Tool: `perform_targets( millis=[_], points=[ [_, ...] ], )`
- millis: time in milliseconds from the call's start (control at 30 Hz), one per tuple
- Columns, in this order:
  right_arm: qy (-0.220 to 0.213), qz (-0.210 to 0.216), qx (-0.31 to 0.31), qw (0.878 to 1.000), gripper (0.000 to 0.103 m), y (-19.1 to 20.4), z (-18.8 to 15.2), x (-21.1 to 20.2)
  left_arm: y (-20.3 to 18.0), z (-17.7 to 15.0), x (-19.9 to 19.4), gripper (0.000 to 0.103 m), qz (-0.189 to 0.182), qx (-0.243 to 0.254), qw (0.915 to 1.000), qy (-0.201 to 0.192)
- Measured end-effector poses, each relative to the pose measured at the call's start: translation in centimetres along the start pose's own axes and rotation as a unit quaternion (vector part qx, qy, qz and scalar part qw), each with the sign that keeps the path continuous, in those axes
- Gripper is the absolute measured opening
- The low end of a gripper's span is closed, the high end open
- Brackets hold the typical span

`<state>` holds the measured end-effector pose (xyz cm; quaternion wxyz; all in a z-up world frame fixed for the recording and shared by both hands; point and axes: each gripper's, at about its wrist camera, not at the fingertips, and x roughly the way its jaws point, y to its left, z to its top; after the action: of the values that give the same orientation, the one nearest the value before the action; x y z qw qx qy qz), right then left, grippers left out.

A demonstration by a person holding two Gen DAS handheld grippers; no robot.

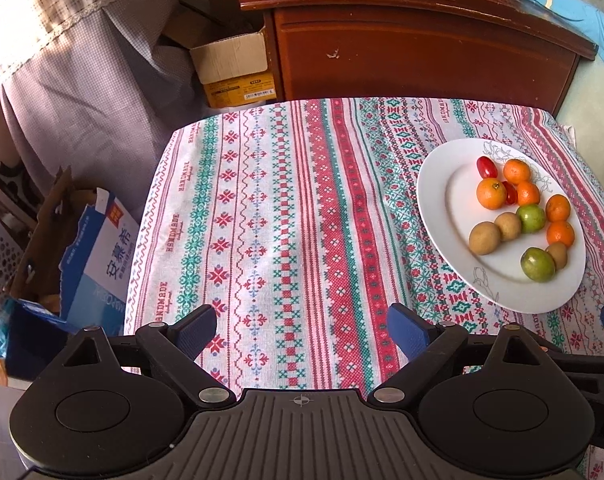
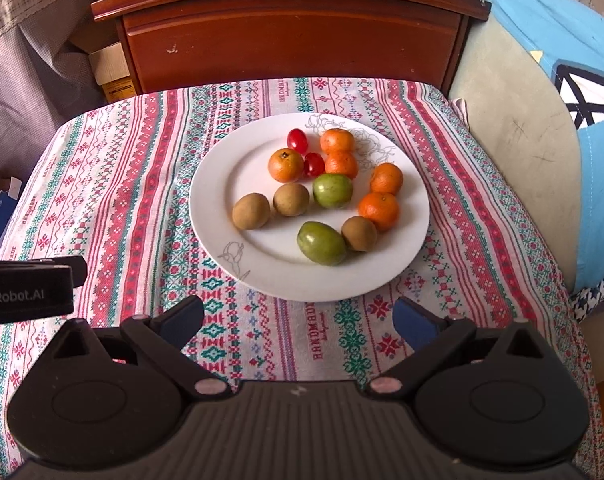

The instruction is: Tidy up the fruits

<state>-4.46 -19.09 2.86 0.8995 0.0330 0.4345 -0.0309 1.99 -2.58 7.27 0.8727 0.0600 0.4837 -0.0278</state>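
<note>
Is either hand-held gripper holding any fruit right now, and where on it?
Nothing is held. The left hand-held gripper and right hand-held gripper are open and empty above the tablecloth.

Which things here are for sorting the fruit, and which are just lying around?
For the job: white plate, oranges, green fruits, brown fruits, red tomatoes.

Just lying about: wooden cabinet, cardboard boxes, blue cushion.

Cloth-covered table (image 2: pixel 113 200) under white plate (image 2: pixel 217 216)
</note>
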Motion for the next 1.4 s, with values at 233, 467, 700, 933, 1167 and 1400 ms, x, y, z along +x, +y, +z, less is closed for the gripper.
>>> perform_targets(
  millis=[233, 467, 700, 933, 1167, 1400],
  points=[
    [-0.014, 0.036, 0.018, 0.999, 0.100, 1.2, -3.2, -0.4, 2.3, -1.5, -0.2, 0.093, -0.007, -0.023, 0.9997, 0.004],
    [-0.045, 0.049, 0.028, 0.997, 0.100, 2.4, -6.0, 0.1, 4.1, -2.3, -0.6, 0.093, -0.015, -0.041, 0.9990, 0.002],
    [-0.091, 0.000, -0.014, 0.996, 0.102, 4.0, -7.6, 1.3, 4.7, -2.5, -0.5, 0.093, -0.021, -0.048, 0.9986, 0.003],
    [-0.124, -0.002, -0.003, 0.992, 0.102, 4.6, -7.5, 2.1, 5.3, -2.6, -0.3, 0.093, -0.025, -0.054, 0.9982, 0.006],
    [-0.129, 0.004, -0.015, 0.991, 0.102, 4.7, -7.4, 2.3, 5.6, -2.7, 0.0, 0.093, -0.025, -0.059, 0.9979, 0.012],
    [-0.131, 0.005, -0.014, 0.991, 0.102, 4.7, -7.4, 2.3, 5.7, -2.8, 0.6, 0.093, -0.020, -0.060, 0.9978, 0.018]
  ],
)
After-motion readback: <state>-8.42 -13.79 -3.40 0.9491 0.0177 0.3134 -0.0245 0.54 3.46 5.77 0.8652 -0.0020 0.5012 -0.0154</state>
